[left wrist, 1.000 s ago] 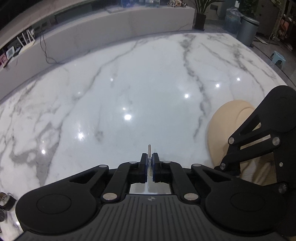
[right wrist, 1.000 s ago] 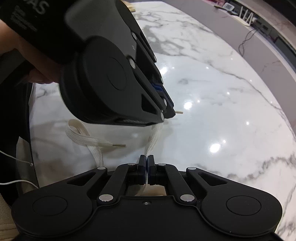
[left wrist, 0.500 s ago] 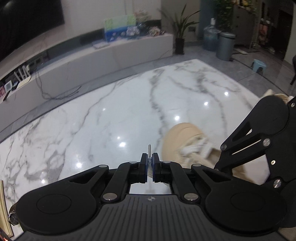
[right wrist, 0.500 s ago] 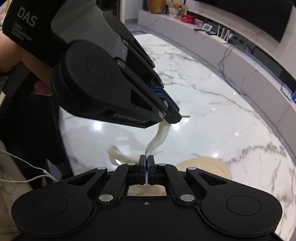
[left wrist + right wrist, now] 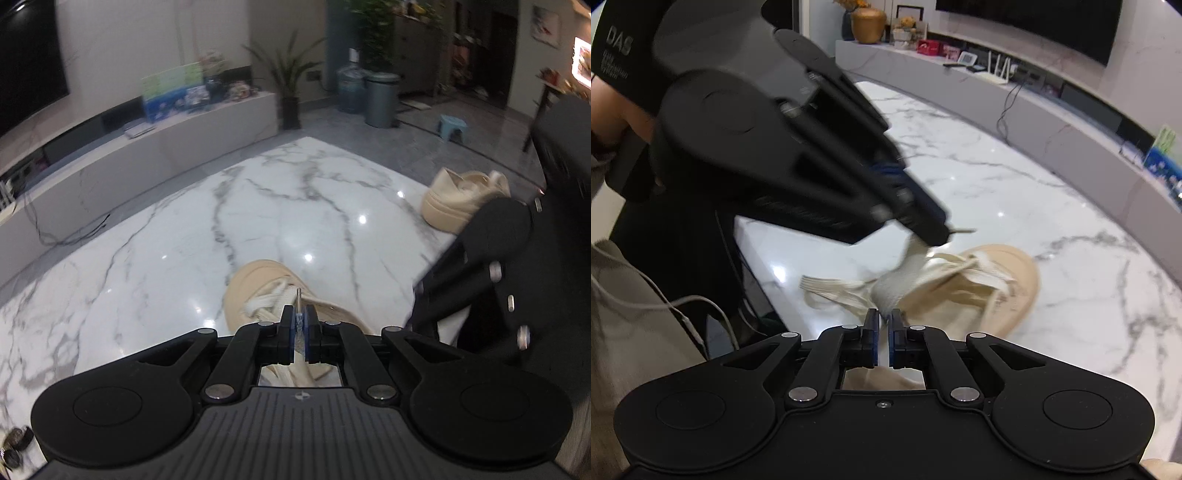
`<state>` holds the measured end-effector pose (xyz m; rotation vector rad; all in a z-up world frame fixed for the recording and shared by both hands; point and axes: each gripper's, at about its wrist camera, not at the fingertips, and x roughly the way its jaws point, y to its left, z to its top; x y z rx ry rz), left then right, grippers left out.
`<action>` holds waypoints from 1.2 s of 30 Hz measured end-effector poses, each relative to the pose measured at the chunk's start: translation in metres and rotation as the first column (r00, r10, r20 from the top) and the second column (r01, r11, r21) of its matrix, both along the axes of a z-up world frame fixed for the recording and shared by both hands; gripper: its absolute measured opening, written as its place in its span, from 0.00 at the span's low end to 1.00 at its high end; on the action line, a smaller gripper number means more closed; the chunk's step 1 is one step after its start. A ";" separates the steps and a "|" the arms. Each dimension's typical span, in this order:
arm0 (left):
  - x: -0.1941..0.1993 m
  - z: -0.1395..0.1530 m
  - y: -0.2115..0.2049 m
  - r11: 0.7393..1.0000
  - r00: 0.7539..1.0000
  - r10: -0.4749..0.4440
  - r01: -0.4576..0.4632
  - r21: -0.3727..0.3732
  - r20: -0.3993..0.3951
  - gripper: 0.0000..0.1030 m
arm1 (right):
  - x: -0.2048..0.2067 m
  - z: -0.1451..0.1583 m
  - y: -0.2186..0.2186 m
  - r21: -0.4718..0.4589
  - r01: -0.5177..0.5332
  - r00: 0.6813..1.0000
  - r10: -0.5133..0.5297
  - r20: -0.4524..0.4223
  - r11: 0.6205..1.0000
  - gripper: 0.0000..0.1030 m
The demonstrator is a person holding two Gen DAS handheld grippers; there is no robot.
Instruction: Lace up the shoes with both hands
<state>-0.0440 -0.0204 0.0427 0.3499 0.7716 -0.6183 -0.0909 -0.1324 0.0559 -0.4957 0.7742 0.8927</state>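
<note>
Left gripper: jaws pinched on the lace, its metal tip protruding ahead. Right gripper: jaws opening, a narrow gap showing, lace just ahead of them. Beige shoe lies directly below both grippers on the marble table; shoe 2 sits far right.

The marble tabletop lies bare across the left and centre of the left wrist frame, open to a gripper. At lower centre 1 beige shoe blocks the way; a 2nd shoe sits at the table's upper right edge. In the right wrist frame the left gripper crosses the upper left, its lace hanging over the shoe; the marble at right is free.
</note>
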 end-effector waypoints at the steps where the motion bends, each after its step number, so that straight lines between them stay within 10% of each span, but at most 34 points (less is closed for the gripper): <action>1: -0.002 -0.001 -0.003 1.000 1.000 -0.018 0.018 0.015 0.000 0.03 | -0.001 0.001 -0.003 -0.015 -0.018 0.999 0.019 0.030 1.000 0.05; 4: -0.012 -0.007 -0.011 0.993 0.996 -0.088 0.088 0.077 0.003 0.03 | -0.002 0.000 -0.005 -0.076 -0.075 0.990 0.083 0.112 0.994 0.20; 15: -0.024 -0.012 -0.023 0.972 0.979 -0.203 0.198 0.130 0.026 0.03 | -0.005 0.003 -0.001 -0.233 -0.251 0.919 0.307 0.248 0.939 0.20; 27: -0.021 -0.020 -0.032 0.947 0.960 -0.279 0.274 0.170 0.009 0.03 | -0.005 -0.009 0.006 -0.341 -0.367 0.846 0.463 0.265 0.865 0.08; 36: -0.018 -0.024 -0.037 0.936 0.954 -0.299 0.292 0.196 0.007 0.04 | -0.003 -0.014 0.006 -0.333 -0.362 0.851 0.455 0.263 0.871 0.00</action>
